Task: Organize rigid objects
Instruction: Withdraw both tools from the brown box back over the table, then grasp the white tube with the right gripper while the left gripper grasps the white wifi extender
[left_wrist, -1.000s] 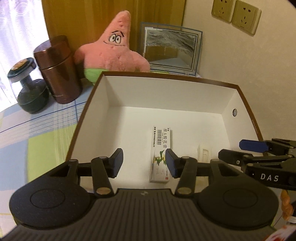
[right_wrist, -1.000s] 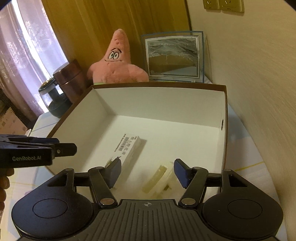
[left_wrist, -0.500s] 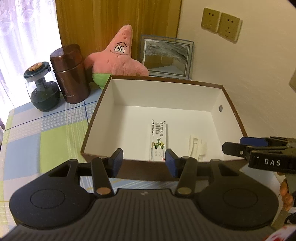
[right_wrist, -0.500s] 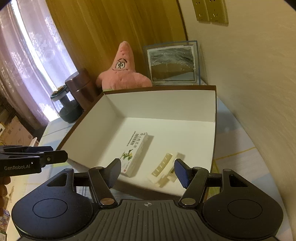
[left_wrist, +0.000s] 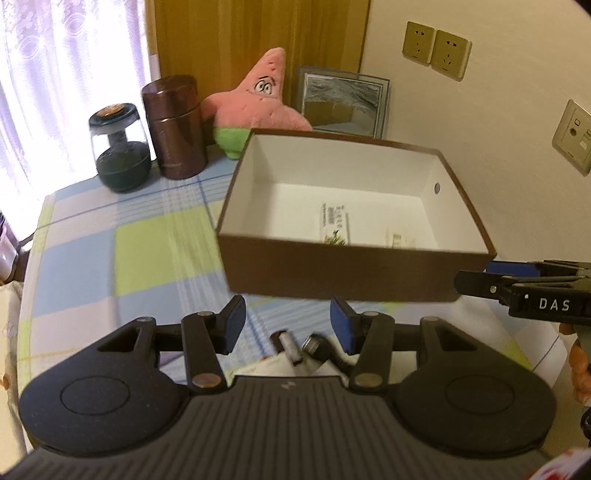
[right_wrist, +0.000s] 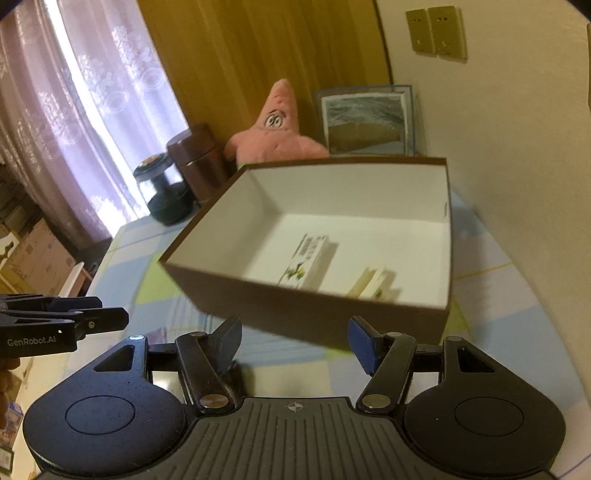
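A brown box (left_wrist: 332, 273) (right_wrist: 306, 314) with a white inside stands on the checked tablecloth. In it lie a white carton with green print (left_wrist: 334, 225) (right_wrist: 306, 260) and a small pale plastic piece (left_wrist: 400, 240) (right_wrist: 371, 284). My left gripper (left_wrist: 286, 325) hangs open in front of the box, nothing between its fingers. Below it, small cylindrical items (left_wrist: 303, 350) lie on something white. My right gripper (right_wrist: 293, 343) is also open and empty, just short of the box's near wall. Each gripper shows at the edge of the other's view.
Behind the box sit a pink starfish plush (left_wrist: 258, 107), a brown canister (left_wrist: 173, 127), a dark glass jar (left_wrist: 118, 147) and a framed picture (left_wrist: 341, 101). A wall with sockets (left_wrist: 436, 50) runs along the right. The table edge drops off at the left.
Both grippers have drawn back and up out of the box; they were over its floor, now they are in front of its near wall. The carton and plastic piece stay inside.
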